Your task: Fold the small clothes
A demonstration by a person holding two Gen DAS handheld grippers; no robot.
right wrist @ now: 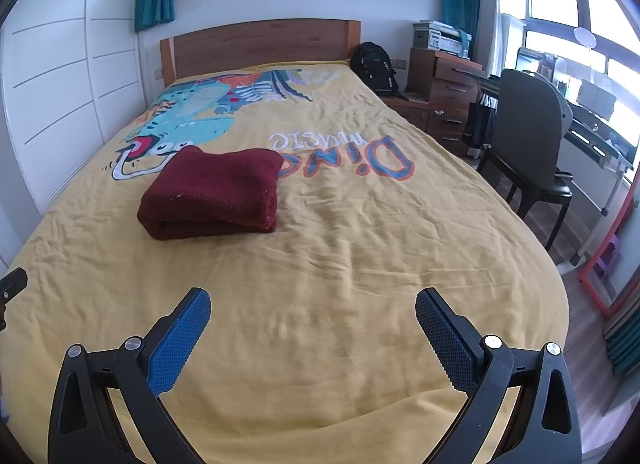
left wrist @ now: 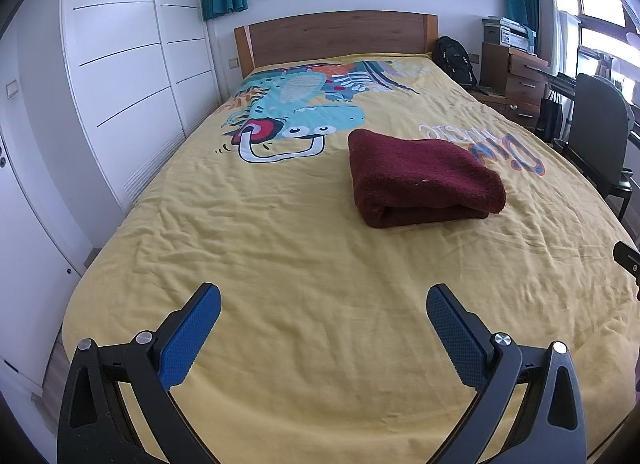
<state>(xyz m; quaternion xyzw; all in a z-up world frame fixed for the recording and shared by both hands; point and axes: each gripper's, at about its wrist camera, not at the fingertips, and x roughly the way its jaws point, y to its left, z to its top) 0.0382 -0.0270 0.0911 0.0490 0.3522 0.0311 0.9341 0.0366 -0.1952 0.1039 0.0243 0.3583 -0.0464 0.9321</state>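
A dark red fleece garment (left wrist: 420, 179) lies folded into a thick rectangle on the yellow bedspread (left wrist: 280, 248), right of the bed's middle. It also shows in the right wrist view (right wrist: 216, 191), left of centre. My left gripper (left wrist: 323, 298) is open and empty, held above the bed's near part, well short of the garment. My right gripper (right wrist: 313, 302) is open and empty too, also short of the garment and to its right. A bit of the right gripper (left wrist: 628, 258) shows at the left wrist view's right edge.
The bedspread (right wrist: 360, 248) has a dinosaur print and "Dino music" lettering. A wooden headboard (left wrist: 340, 33) stands at the far end. White wardrobe doors (left wrist: 120, 63) run along the left. A black backpack (right wrist: 376, 67), wooden drawers (right wrist: 448, 95) and a dark chair (right wrist: 528, 143) stand at the right.
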